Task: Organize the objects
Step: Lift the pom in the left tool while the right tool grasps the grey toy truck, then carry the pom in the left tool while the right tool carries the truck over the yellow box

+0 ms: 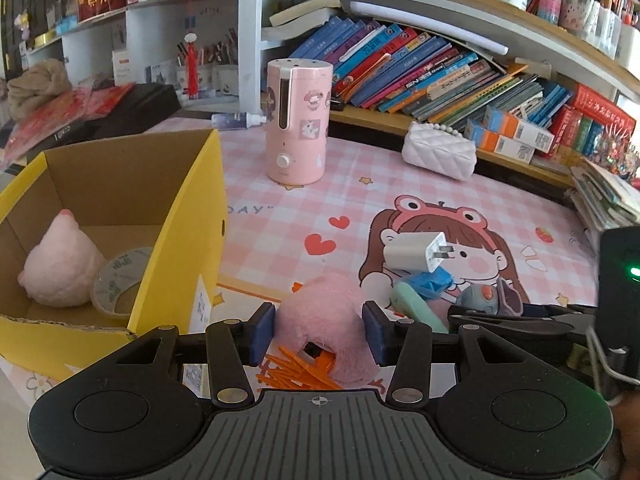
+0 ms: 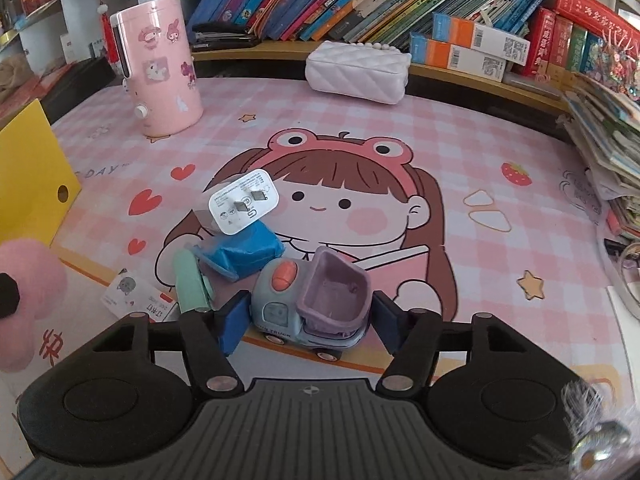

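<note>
My left gripper (image 1: 320, 330) is shut on a pink fluffy ring toy (image 1: 324, 320), held above orange sticks (image 1: 296, 372) right of the open yellow box (image 1: 188, 216). The box holds a pink plush (image 1: 60, 268) and a tape roll (image 1: 118, 284). My right gripper (image 2: 306, 326) is open, its blue pads on either side of a small toy dump truck (image 2: 312, 300) that stands on the mat, not squeezed. Beyond it lie a white charger plug (image 2: 244, 206), a blue crumpled bag (image 2: 244, 254) and a mint green tube (image 2: 192, 280). The pink toy also shows at the left edge of the right wrist view (image 2: 28, 304).
A pink humidifier (image 1: 298, 120) stands at the back of the pink cartoon mat (image 2: 500, 152). A white quilted purse (image 2: 356, 70) lies by the shelf of leaning books (image 1: 420, 68). A stack of booklets (image 2: 608, 148) lies at the right. A small card (image 2: 132, 294) lies by the tube.
</note>
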The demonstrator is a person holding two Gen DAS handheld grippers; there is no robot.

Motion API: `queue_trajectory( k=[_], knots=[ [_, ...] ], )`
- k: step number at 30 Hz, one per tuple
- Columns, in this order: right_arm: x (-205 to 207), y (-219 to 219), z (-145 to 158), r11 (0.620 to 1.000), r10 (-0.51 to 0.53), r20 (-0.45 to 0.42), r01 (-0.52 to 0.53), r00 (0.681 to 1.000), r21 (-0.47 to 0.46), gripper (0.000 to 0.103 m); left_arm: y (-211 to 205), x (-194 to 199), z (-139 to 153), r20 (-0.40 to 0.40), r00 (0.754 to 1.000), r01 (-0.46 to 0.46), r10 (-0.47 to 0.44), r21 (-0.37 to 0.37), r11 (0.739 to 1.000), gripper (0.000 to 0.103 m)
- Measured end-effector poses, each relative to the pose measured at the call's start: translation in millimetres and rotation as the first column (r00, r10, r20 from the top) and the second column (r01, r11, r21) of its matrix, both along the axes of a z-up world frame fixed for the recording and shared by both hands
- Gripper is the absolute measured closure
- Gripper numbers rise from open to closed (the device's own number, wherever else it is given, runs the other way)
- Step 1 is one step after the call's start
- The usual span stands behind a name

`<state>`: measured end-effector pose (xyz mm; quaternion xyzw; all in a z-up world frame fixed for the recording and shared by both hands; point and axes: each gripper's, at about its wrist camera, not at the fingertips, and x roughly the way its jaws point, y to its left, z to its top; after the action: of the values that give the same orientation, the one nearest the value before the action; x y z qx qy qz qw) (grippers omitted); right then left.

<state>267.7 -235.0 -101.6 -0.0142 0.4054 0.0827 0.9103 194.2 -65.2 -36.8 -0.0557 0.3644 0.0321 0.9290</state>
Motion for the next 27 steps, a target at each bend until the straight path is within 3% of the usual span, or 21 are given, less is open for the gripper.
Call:
queue_trajectory(
  k=[12,20,27],
  knots=[
    [-66,0,54,0.999,-0.046,0.069,0.046,0.997,-0.001,0.041,12,-22,15,0.068,0.995,0.085,-0.079,-0.088,0.992,0.057],
    [-111,25,63,0.997,-0.073,0.082,0.076,0.994,-0.034,0.041,35,-56,16,0.093,0.988,0.137,-0.127,-0.116,0.984,0.057],
    [-154,62,64,0.996,-0.07,0.077,0.074,0.995,-0.051,0.041,77,-102,15,0.093,0.989,0.125,-0.112,-0.141,0.982,0.057]
  ],
)
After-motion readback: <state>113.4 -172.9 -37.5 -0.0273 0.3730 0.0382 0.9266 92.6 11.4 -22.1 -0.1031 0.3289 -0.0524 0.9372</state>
